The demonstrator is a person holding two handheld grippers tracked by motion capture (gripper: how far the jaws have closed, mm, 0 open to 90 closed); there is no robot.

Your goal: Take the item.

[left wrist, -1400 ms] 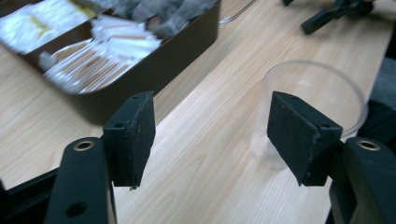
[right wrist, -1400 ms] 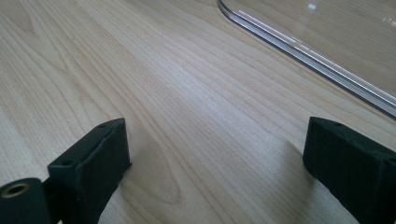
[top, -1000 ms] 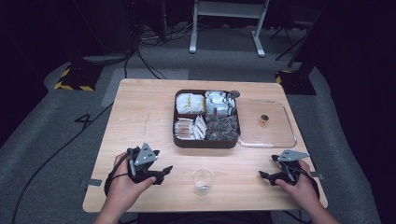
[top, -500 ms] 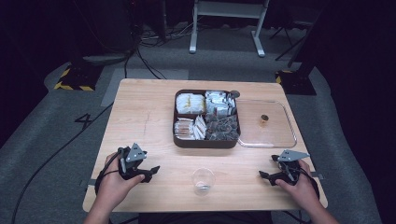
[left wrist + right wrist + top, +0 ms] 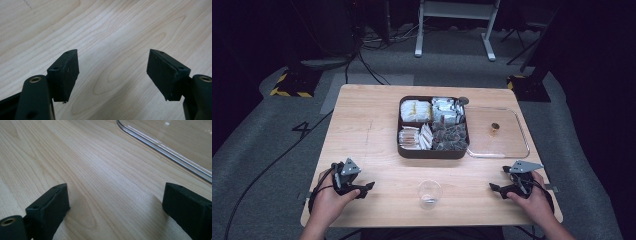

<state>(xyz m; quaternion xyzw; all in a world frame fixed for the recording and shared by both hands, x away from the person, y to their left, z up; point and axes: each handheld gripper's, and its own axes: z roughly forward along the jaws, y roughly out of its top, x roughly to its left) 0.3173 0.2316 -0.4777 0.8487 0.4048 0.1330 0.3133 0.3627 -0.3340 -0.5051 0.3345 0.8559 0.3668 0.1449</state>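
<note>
The clear plastic cup point(image 5: 430, 192) stands upright near the table's point(image 5: 362, 125) front edge, almost midway between the hands, with the compartment tray point(image 5: 433, 150) beyond it and its clear lid point(image 5: 502, 150) lying just to the tray's right. The left gripper point(image 5: 362, 189) rests to the cup's left and the right gripper point(image 5: 498, 189) to its right, both with jaws spread wide and empty. Neither looks clearly nearer, though from this height the difference is hard to judge.
</note>
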